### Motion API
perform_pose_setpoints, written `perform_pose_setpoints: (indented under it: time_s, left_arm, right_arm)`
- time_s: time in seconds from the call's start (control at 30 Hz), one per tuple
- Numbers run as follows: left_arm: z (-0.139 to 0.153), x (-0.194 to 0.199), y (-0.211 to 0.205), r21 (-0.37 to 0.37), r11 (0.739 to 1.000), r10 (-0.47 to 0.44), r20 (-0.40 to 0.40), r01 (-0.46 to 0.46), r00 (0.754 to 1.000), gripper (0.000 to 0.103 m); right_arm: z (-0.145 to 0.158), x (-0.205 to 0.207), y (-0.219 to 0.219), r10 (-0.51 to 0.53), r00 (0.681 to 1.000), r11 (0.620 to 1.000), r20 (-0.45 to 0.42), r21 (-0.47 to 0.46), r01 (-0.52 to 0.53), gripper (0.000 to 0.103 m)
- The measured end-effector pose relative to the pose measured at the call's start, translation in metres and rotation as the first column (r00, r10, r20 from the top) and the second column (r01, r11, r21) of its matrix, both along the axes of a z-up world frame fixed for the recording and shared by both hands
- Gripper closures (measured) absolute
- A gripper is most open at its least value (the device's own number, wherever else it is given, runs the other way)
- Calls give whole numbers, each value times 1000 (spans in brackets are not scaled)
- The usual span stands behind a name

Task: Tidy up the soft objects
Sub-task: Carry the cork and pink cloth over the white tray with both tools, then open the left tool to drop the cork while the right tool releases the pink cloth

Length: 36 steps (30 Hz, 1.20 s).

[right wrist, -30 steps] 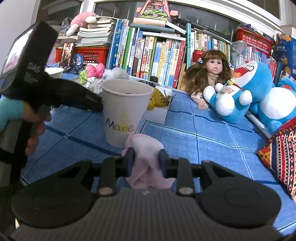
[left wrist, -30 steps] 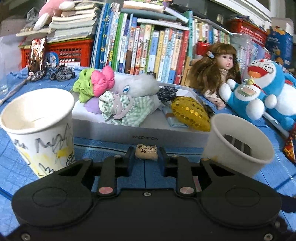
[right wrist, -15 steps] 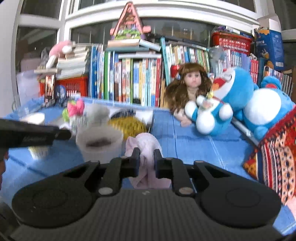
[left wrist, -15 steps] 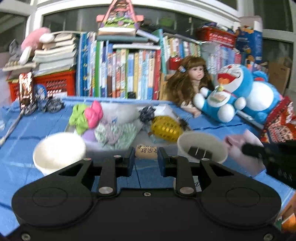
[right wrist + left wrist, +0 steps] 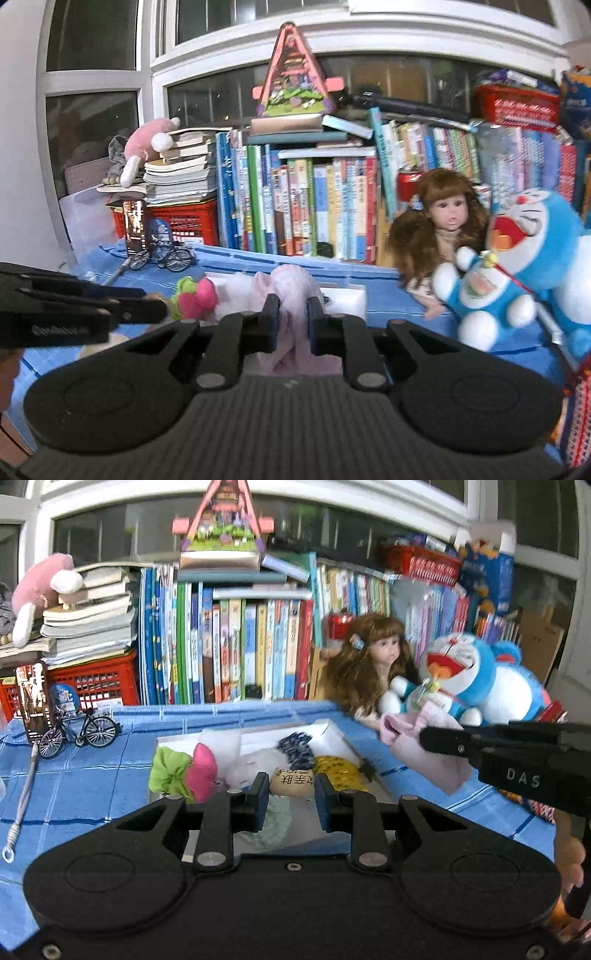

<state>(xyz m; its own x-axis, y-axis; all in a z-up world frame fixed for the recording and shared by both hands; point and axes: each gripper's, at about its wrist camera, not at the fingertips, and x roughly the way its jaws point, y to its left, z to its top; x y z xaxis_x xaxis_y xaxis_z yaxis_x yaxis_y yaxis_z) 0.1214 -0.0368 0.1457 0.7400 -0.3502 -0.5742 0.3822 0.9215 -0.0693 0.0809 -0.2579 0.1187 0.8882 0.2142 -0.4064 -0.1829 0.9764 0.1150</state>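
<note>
Left wrist view: left gripper (image 5: 291, 790) is clenched on a small tan oblong cushion with dark printed characters (image 5: 291, 785), carried above the white shallow cardboard box (image 5: 334, 729) that sits mid-table on the blue grid-lined cloth (image 5: 92, 775). In the box: a green and pink scrunchie bundle (image 5: 184, 771), a yellow sequinned pouch (image 5: 340, 775), a dark blue patterned scrunchie (image 5: 297, 746). The right gripper comes in from the right edge of this view, grasping a pale pink soft cloth (image 5: 417, 746) that hangs off its tips, near the box's right wall. A miniature black bicycle (image 5: 77, 733) stands toward the table's back left.

Right wrist view: right gripper (image 5: 291, 317) pinches the pink cloth, which bunches above the tips and drapes below. The box's white rim shows beyond it. A brown-haired doll (image 5: 439, 236) and a blue and white plush cat (image 5: 517, 280) sit at the back right edge.

Risks, my judgement: both tools converge over one box, so they could knock each other. The cloth is gripped on a fold and may slip free or snag the box wall. The cushion is held only at the fingertips, so a jolt could drop it outside the box.
</note>
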Motion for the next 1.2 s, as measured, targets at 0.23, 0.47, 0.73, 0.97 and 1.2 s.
perform_pose_setpoints:
  time_s: [0.23,0.47,0.73,0.97,1.2]
  left_arm:
    - [-22,51,8,46,997,61,-142,-55,988,78]
    - [-41,82,7,69,995,86,-207,-73,975,78]
    - [-60,111,7,64,991,131,-289,-117,948,78]
    - [-77,133,11,53,987,162,-374,-153,913,78]
    - [-81,138,10,74,985,175,-388,-159,905,77]
  right_arm:
    - [-8,47,23,19,991,999,-133,41,-13,83]
    - [-33,89,37,-19,965,998,-263,53,34,83]
    - [-50,115,42,-59,937,995,-345,57,83,83]
    - [-61,133,49,-78,909,994,-409,38,102,83]
    - [-75,145,50,-84,872,991,-483,54,126,81]
